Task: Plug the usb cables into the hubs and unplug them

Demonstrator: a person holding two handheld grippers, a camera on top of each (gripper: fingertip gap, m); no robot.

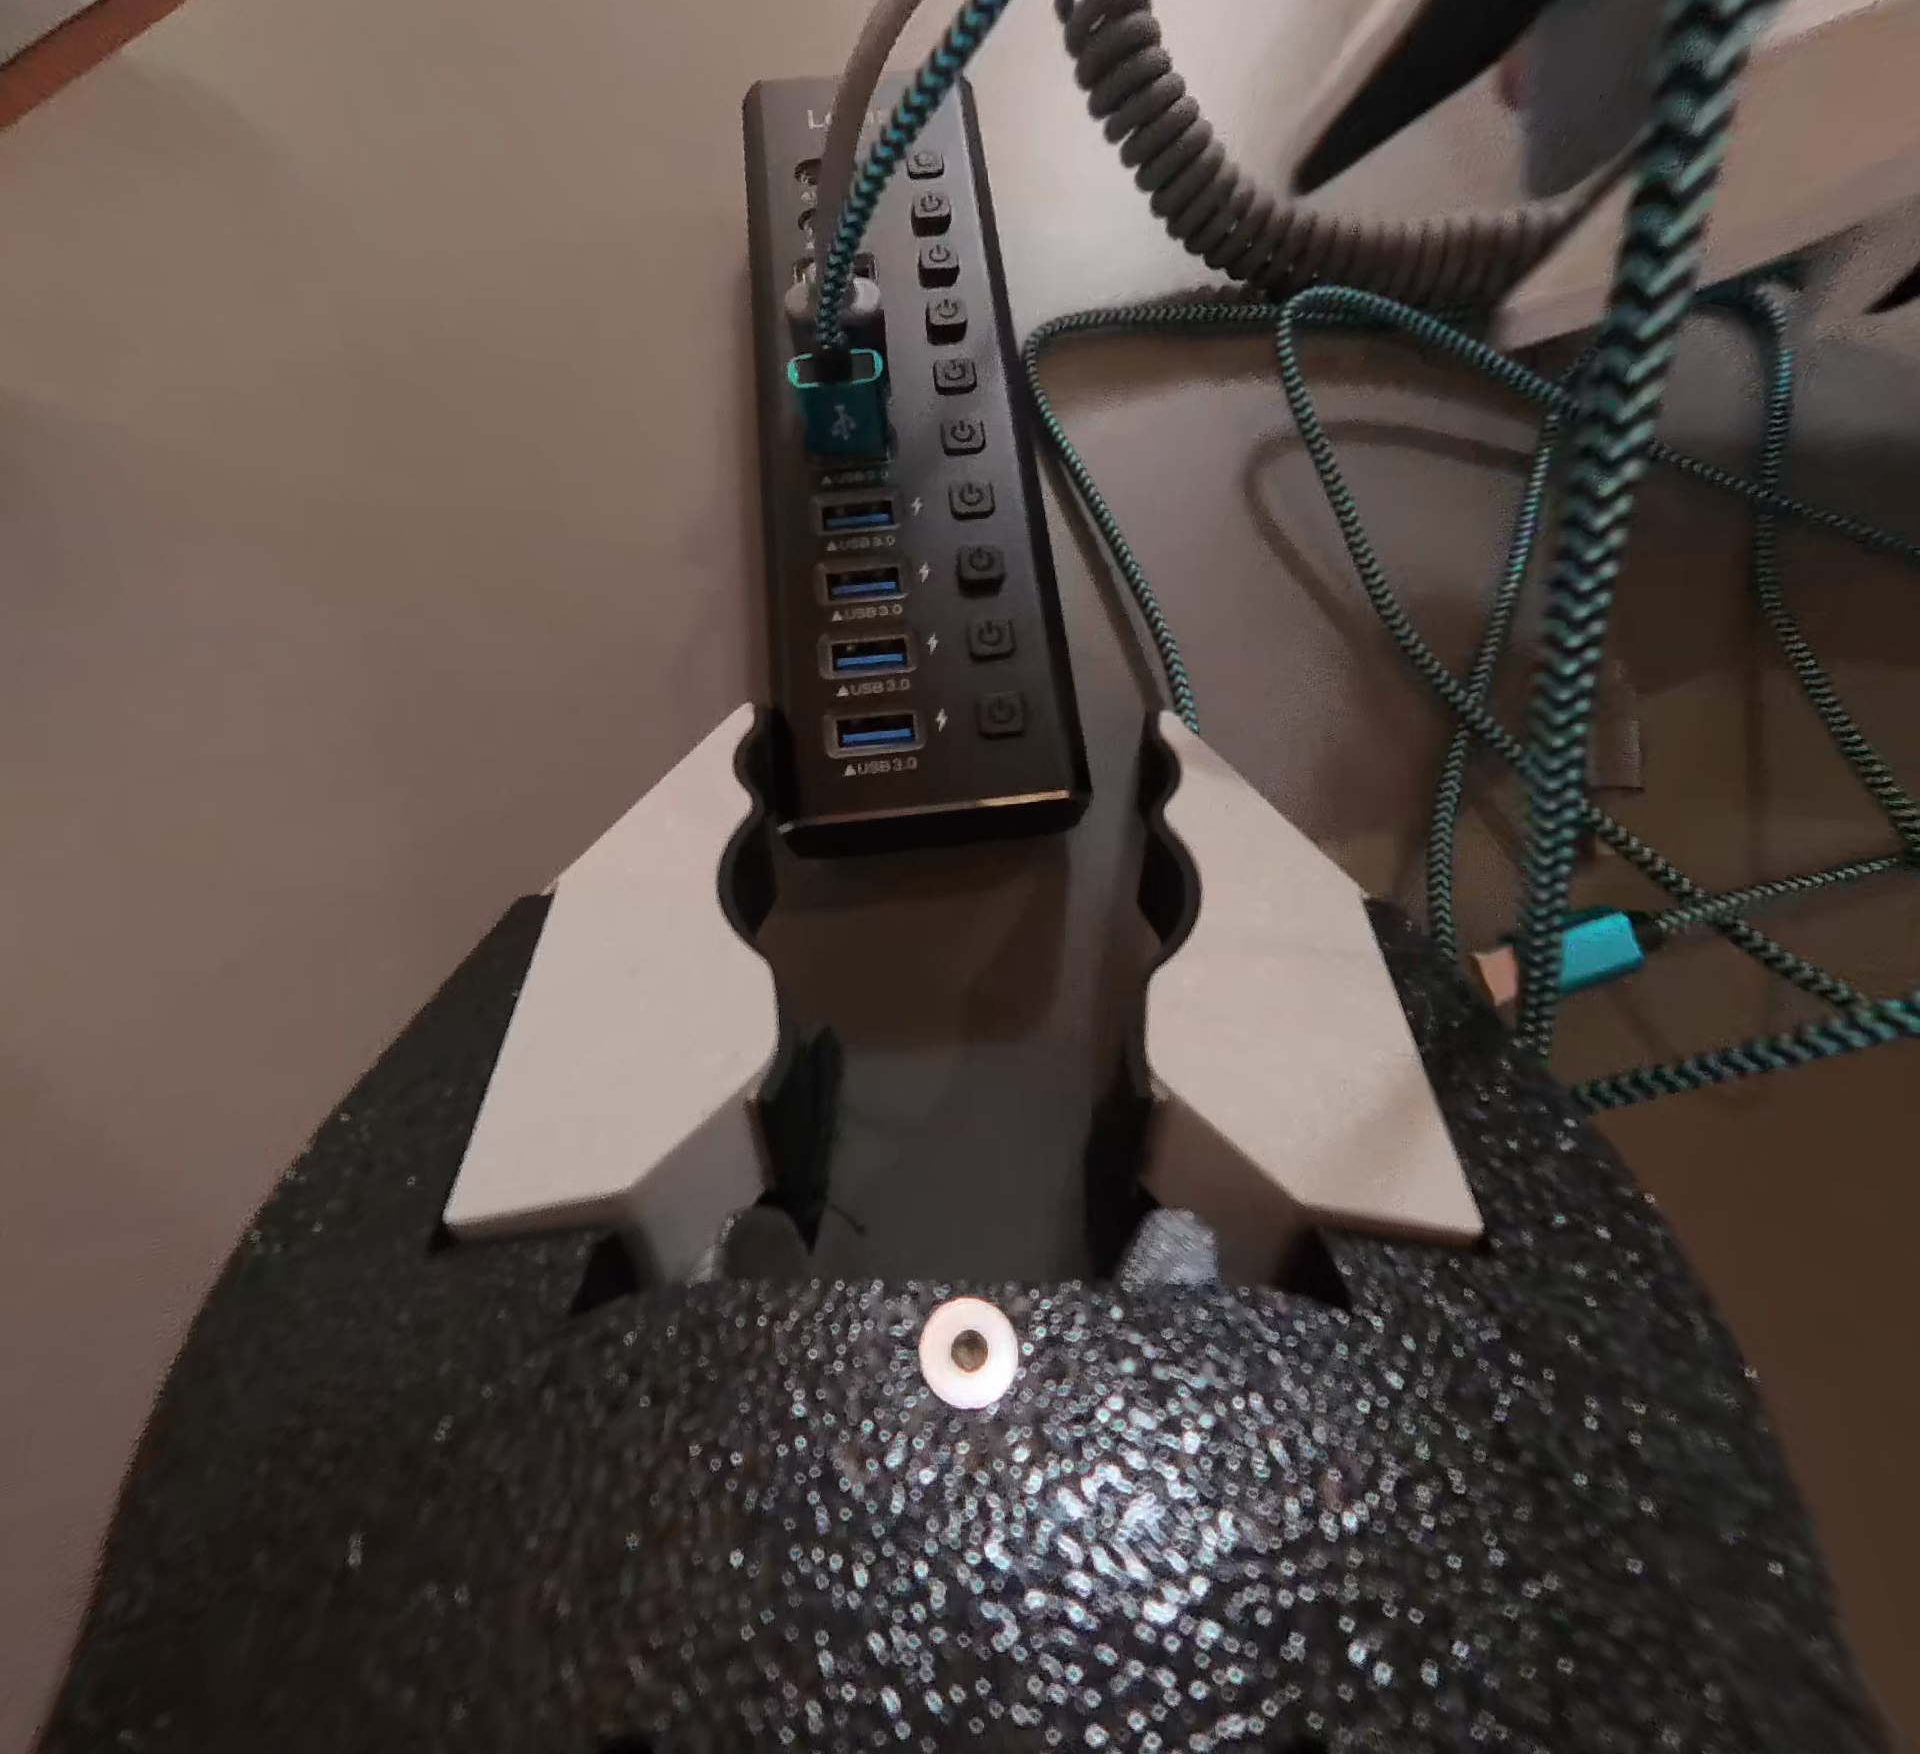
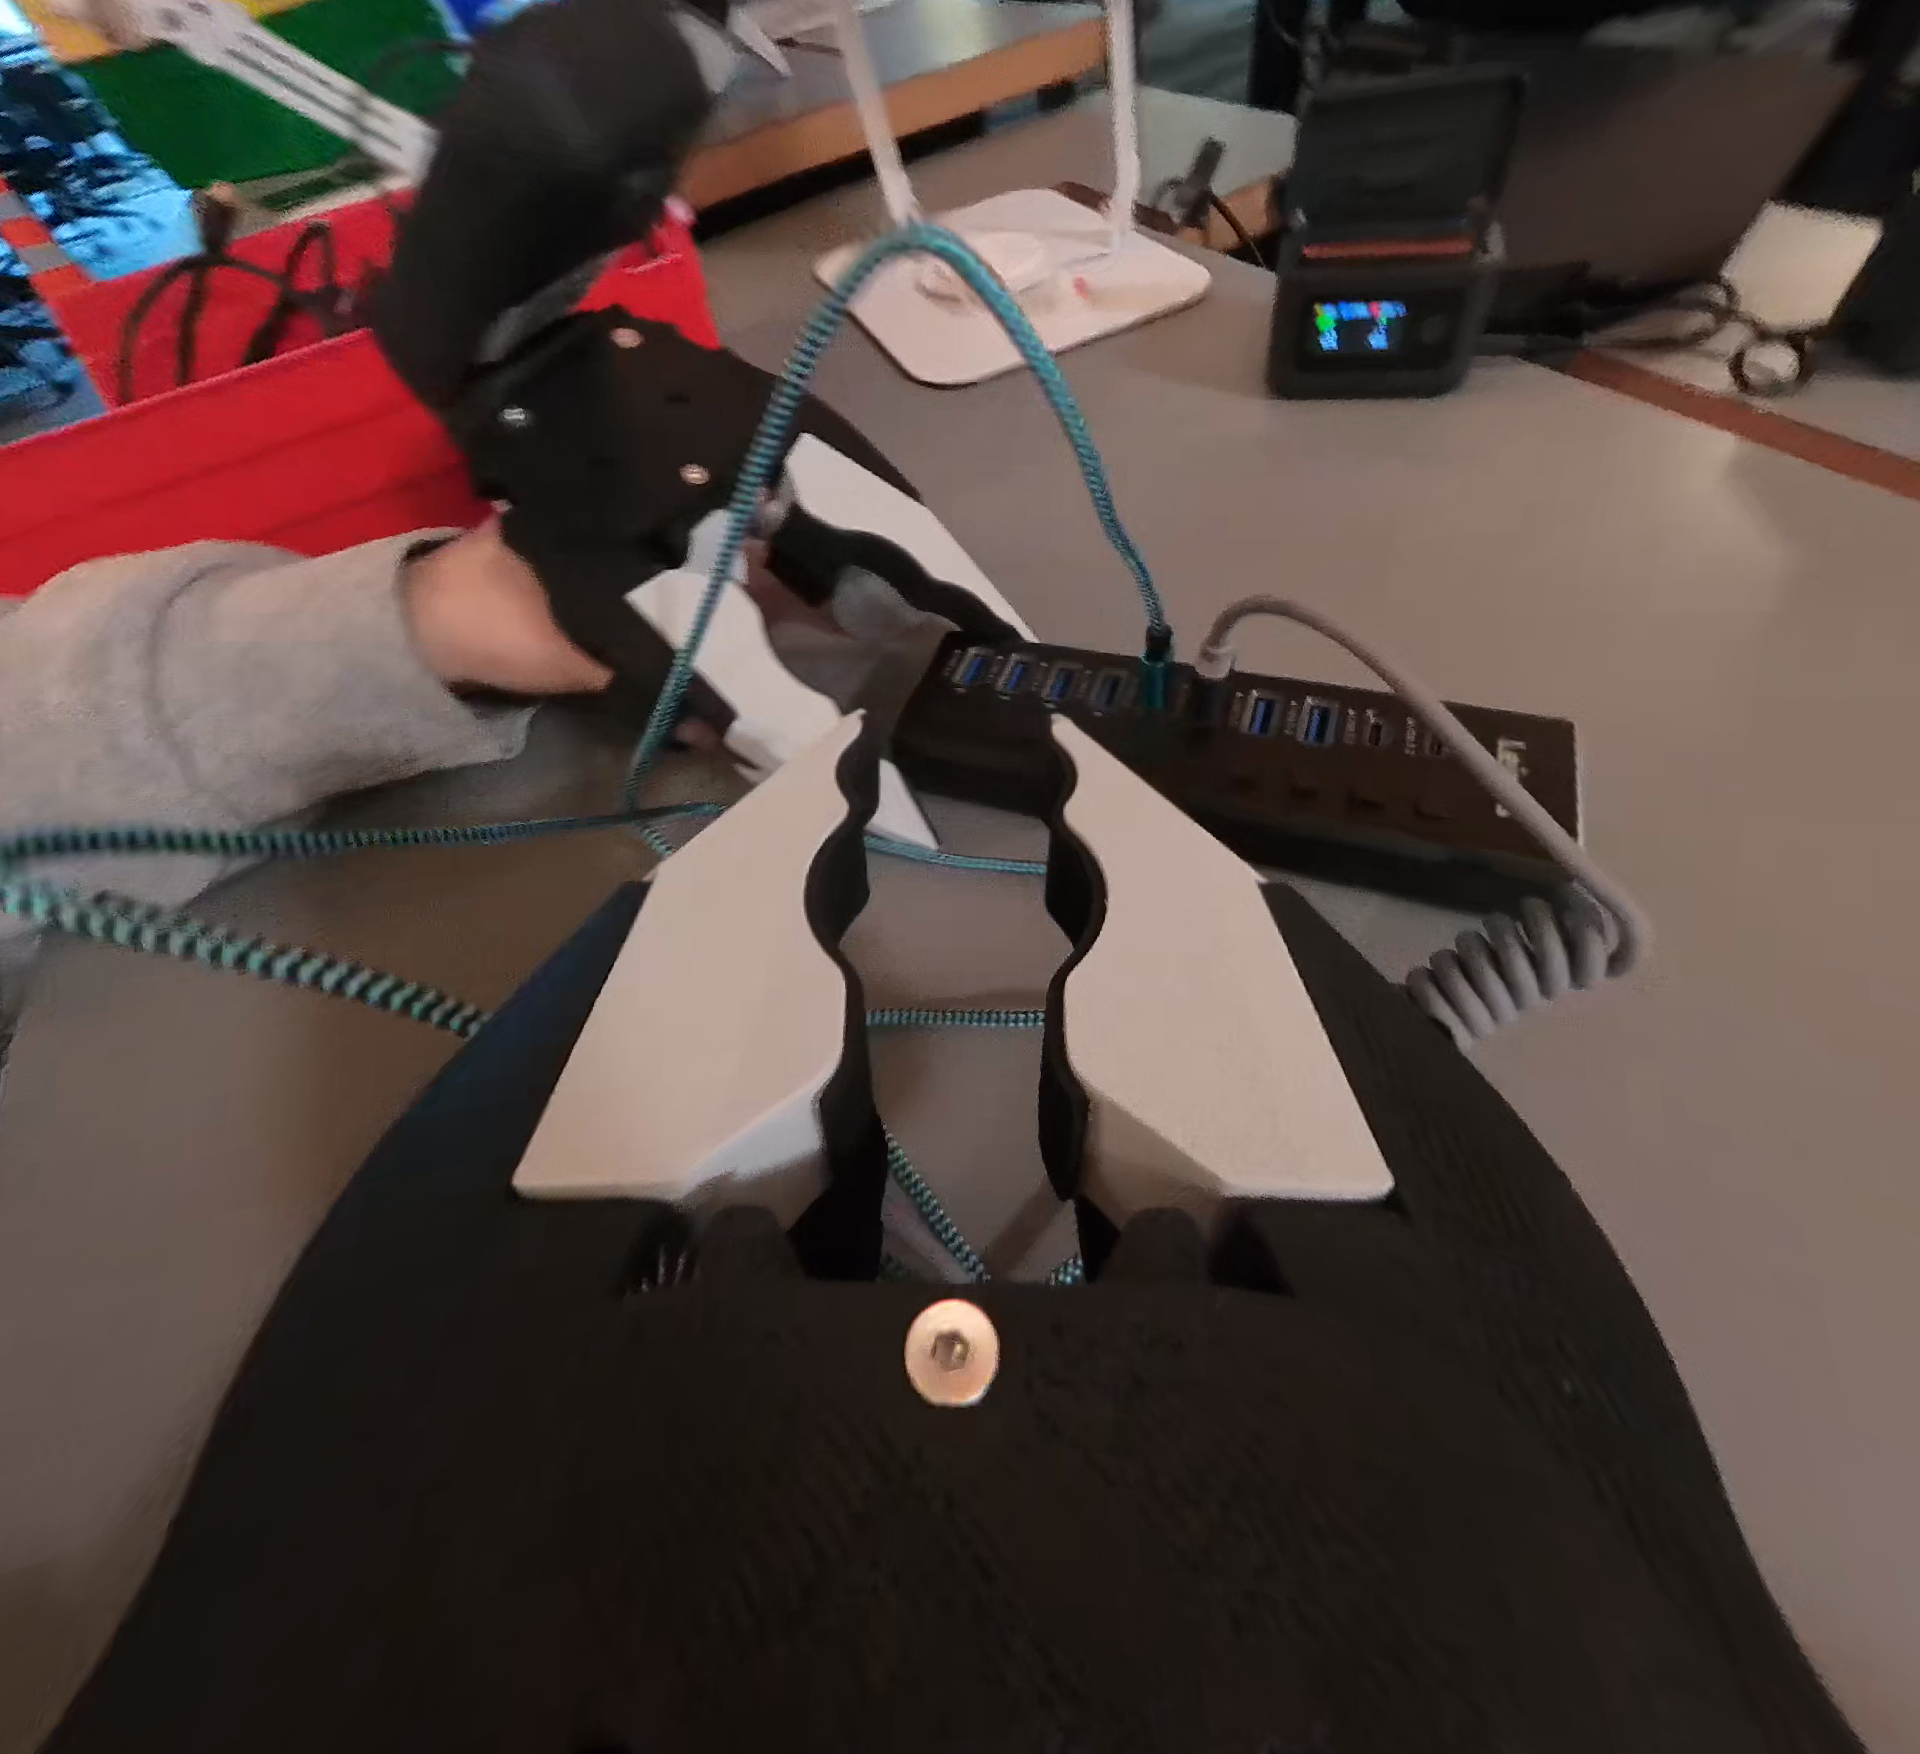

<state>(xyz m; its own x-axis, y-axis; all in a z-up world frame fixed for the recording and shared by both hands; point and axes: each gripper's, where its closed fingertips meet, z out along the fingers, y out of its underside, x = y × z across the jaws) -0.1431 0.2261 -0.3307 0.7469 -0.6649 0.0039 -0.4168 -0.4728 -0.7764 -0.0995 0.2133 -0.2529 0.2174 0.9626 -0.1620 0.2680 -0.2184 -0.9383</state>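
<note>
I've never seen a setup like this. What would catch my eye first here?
Probably the long black USB hub lying on the grey table, with a teal braided cable and a grey coiled cable plugged in side by side. The left gripper frames the hub's near end with open jaws; the right gripper hovers open nearby.

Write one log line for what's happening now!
left gripper: open, at black USB hub end | right gripper: open | teal braided cable: plugged in

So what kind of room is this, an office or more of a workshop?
Probably a shared lab or workshop, not a tidy office. A grey worktable holds a black USB hub with cables plugged in, a red bin of cords sits alongside, and a small device with a lit screen stands behind.
</note>
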